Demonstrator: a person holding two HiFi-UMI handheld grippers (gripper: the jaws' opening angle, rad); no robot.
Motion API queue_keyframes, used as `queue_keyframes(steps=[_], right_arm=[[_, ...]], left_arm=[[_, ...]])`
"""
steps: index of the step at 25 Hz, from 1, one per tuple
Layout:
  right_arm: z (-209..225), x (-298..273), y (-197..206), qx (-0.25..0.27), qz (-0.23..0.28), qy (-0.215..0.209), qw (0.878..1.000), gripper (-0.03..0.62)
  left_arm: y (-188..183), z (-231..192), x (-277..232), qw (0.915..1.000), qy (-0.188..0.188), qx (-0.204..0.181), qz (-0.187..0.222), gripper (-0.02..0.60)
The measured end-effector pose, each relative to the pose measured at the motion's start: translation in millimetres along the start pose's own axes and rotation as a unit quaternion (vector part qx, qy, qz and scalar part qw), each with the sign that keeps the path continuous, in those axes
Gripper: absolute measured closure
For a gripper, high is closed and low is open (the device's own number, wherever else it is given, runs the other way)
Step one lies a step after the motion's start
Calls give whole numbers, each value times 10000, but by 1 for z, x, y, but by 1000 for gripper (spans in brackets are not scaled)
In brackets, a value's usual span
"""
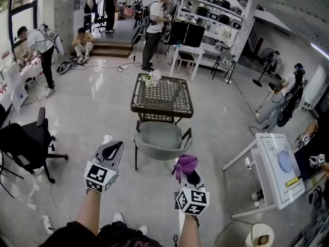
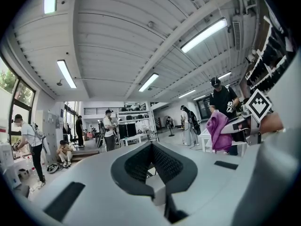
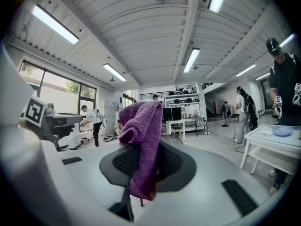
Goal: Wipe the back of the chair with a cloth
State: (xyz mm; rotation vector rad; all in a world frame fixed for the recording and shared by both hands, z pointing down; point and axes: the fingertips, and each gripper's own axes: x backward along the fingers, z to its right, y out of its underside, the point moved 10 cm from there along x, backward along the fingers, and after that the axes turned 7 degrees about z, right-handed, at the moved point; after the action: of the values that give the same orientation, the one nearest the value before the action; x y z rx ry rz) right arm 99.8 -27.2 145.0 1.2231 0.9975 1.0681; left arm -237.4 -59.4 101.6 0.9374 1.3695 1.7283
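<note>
Head view: right gripper (image 1: 192,177) pinches a fuzzy purple cloth (image 1: 185,164) near the grey plastic chair (image 1: 157,138). Left gripper (image 1: 116,147) is closed, holding nothing.

Glossy pale-grey floor (image 1: 103,102) all around. Dead centre, a dark woven surface (image 1: 162,95). Off to the left, a black office chair (image 1: 28,138); over on the right, a white surface (image 1: 272,181). Far back, white shelving (image 1: 216,6) and low steps (image 1: 110,48). Tall windows (image 1: 23,6) at left. Overhead, ribbed white ceiling (image 2: 117,36), strip lights (image 3: 51,25) glowing.
</note>
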Motion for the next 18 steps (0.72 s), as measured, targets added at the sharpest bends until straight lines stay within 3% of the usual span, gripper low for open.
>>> queue_keyframes(steps=[18], right_arm=[[6, 18, 1, 18, 84, 48, 10000, 503]], left_arm=[[-7, 16, 24, 9997, -152, 46, 166, 572]])
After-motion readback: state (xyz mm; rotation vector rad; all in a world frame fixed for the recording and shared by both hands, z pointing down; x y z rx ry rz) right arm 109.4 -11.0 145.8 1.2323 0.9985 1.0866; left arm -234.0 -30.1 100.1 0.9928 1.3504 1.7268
